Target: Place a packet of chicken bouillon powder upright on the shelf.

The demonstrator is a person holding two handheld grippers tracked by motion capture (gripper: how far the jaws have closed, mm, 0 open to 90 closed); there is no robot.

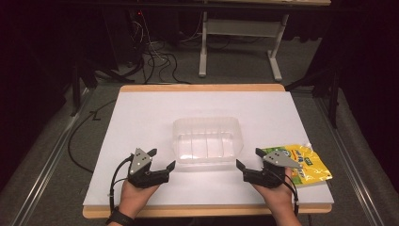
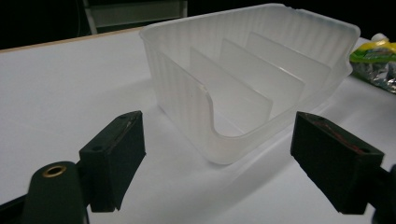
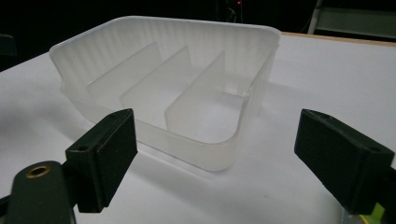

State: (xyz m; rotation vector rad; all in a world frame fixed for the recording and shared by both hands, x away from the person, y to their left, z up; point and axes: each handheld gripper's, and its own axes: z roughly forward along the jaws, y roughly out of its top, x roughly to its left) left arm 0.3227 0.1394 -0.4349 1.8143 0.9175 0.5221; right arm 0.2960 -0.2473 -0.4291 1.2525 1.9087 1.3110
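Observation:
A translucent plastic container (image 1: 207, 123) with three inner dividers stands on the white table top (image 1: 141, 117), its low scooped front wall toward the person. My left gripper (image 1: 162, 158) rests near the container's front left corner, jaws open and empty. In the left gripper view the container (image 2: 177, 88) stands just beyond the open left gripper (image 2: 217, 128). My right gripper (image 1: 248, 157) sits by the front right corner, also open with nothing held. The right gripper view has the container (image 3: 116, 42) ahead of the open right gripper (image 3: 215, 123). A yellow-green pouch (image 1: 306, 165) lies flat right of the right hand.
The pouch (image 2: 376, 58) peeks past the container's far side. The table has a wooden edge (image 1: 202, 87). Behind it stand a desk frame (image 1: 240, 42) and loose cables (image 1: 155, 59) on the floor. Bare white surface stretches left of and behind the container.

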